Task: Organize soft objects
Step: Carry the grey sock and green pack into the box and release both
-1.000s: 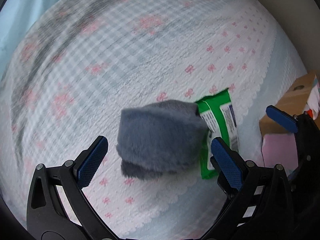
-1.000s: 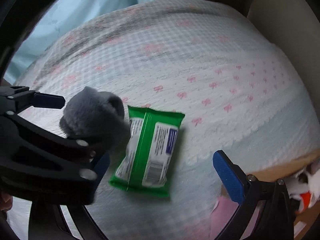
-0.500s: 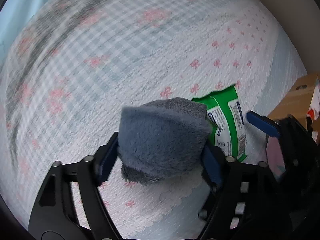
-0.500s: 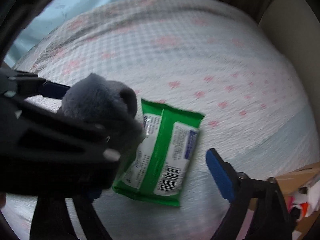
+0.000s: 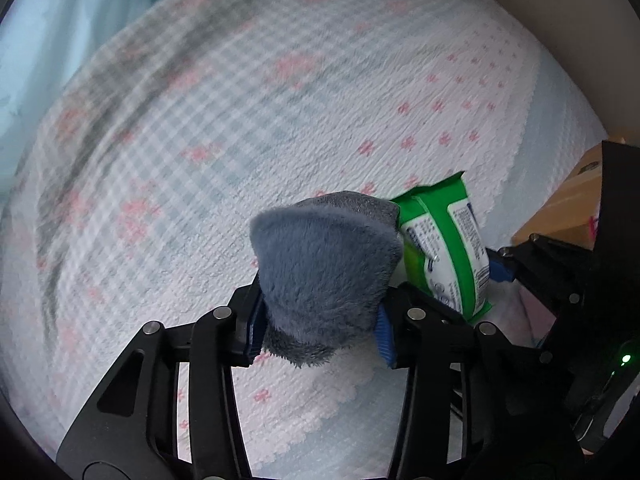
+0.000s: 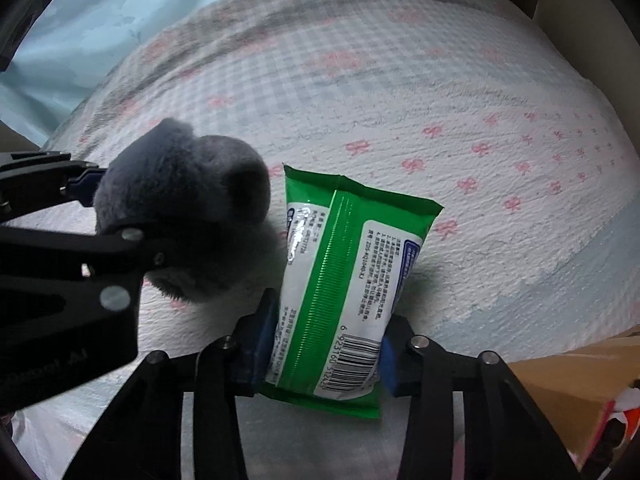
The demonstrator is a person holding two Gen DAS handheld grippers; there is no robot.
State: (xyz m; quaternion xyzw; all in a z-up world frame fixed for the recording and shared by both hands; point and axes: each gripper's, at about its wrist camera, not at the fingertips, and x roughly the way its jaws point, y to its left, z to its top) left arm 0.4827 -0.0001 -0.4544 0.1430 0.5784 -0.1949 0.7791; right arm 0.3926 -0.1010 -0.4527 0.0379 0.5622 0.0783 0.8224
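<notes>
Early stage: nothing sorted yet. Left hand-held gripper (image 5: 318, 330) is closing on the grey plush (image 5: 326, 268), right hand-held gripper (image 6: 326, 344) closing on the green wipes pack (image 6: 348, 276), both just over the bed (image 6: 400, 80). Cardboard box (image 6: 568, 376) at right is cut off, contents unclear.

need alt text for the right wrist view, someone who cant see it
The right gripper is closing on a green wipes pack that lies on a white bedspread with pink bows. To its left, the left gripper clamps a grey plush toy, and a cardboard box shows at the lower right.
</notes>
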